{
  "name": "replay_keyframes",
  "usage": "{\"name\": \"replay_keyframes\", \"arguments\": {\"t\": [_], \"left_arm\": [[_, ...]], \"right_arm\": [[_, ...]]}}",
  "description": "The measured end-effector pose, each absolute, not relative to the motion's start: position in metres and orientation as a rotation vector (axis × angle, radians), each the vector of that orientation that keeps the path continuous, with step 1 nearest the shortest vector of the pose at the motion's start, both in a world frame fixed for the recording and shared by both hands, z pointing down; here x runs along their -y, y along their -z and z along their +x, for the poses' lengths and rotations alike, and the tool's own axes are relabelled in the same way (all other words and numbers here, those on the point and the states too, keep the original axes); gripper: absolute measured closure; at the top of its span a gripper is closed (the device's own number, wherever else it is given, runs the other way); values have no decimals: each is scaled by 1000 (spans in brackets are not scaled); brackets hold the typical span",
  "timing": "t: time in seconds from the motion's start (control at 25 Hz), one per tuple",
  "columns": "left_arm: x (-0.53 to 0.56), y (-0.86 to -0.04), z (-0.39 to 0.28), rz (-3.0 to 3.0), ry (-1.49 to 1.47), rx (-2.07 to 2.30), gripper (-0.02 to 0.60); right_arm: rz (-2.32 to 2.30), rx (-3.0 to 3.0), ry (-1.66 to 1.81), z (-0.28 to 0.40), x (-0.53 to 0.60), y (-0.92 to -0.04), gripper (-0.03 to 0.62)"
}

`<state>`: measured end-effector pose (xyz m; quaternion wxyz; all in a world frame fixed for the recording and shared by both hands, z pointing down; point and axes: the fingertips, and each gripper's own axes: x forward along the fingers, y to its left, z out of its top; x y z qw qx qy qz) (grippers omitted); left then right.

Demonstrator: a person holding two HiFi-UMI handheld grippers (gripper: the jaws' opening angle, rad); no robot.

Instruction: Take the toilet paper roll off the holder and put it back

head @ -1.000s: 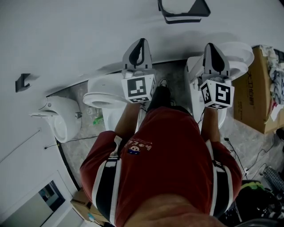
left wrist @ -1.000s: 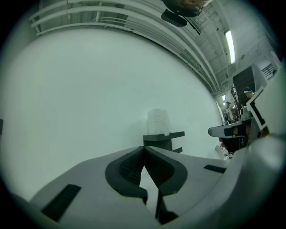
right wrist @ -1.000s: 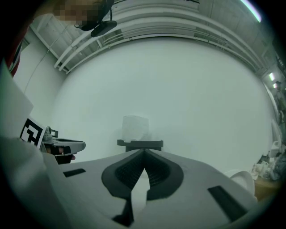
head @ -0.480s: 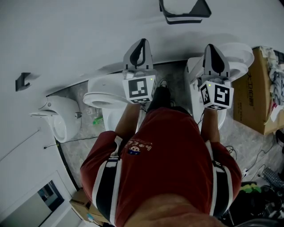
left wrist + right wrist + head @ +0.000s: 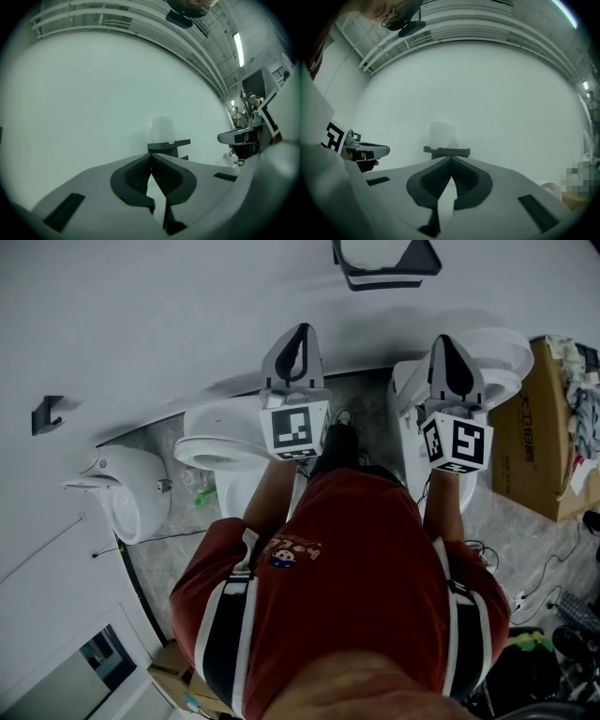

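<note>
A plain white wall fills the space ahead of you, with three white toilets (image 5: 220,444) along its foot. The one dark holder (image 5: 384,263) is cut off by the head view's top edge. The single toilet paper roll (image 5: 162,130) sits on it, pale and faint against the wall. You hold two grippers side by side, arms stretched forward, both clear of the roll. The left gripper (image 5: 300,329) and the right gripper (image 5: 443,338) each have their jaws pressed together on nothing.

No legible txt. Print on cardboard box (image 5: 527,418) too blurry; shirt logo (image 5: 292,547) unreadable too.
</note>
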<state>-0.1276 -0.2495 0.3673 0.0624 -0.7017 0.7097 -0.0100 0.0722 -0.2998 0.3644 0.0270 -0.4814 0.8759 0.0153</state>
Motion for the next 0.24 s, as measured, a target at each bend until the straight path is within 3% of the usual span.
{"name": "replay_keyframes", "arguments": {"t": [0.24], "left_arm": [[244, -366, -124, -2126, 29, -2149, 563]], "right_arm": [[-1487, -2709, -51, 76, 295, -363, 585]]}}
